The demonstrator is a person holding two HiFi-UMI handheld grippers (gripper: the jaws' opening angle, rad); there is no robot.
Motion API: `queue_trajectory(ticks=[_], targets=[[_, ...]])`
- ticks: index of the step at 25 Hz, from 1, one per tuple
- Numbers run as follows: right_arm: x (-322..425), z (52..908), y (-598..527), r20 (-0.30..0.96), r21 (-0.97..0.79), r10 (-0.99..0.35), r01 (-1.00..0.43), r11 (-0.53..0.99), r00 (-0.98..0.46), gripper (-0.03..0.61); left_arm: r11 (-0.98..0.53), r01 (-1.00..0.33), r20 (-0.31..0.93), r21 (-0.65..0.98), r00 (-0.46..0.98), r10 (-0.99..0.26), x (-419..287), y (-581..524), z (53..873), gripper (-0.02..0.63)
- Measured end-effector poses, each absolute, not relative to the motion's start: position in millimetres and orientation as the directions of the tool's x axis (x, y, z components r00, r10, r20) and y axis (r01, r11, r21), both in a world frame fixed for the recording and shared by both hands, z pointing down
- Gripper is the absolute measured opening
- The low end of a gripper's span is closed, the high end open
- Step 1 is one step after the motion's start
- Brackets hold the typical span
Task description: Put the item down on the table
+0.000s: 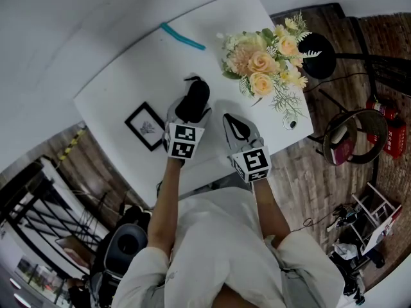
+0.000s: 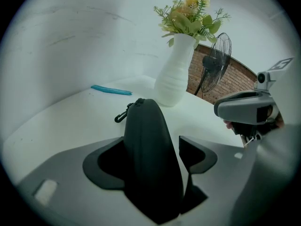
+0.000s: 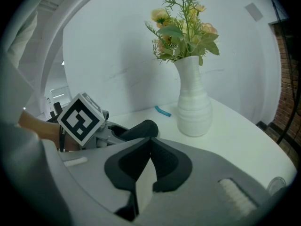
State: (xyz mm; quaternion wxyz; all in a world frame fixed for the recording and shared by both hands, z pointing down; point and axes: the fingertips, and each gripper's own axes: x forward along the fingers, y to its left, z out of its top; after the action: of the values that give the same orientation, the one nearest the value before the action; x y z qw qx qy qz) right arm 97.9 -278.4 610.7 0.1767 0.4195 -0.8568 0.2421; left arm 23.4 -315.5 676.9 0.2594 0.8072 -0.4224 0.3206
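Release looks the aim: the left gripper (image 2: 151, 142) keeps its fingers (image 2: 200, 152) spread wide, the black zip case (image 1: 194, 99) loose between them on the tabletop (image 1: 128, 82), eight o'clock from the flower vase (image 2: 175, 74), while the right gripper (image 3: 149, 145) idles closed, empty.

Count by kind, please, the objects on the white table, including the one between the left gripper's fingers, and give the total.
Black case: 1
Vase of flowers: 1
Teal stick: 1
Picture frame: 1
Small round object, too small to identify: 1
Total: 5
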Motion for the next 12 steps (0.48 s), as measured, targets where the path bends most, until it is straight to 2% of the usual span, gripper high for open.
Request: queue_trajectory(ticks=[12], targets=[[95, 603, -281, 0.491, -0.257, -0.642, -0.802, 0.539, -0.589, 0.005, -0.492, -0.863, 0.717, 0.113, 0.414, -0.561, 11, -322, 660, 0.387]])
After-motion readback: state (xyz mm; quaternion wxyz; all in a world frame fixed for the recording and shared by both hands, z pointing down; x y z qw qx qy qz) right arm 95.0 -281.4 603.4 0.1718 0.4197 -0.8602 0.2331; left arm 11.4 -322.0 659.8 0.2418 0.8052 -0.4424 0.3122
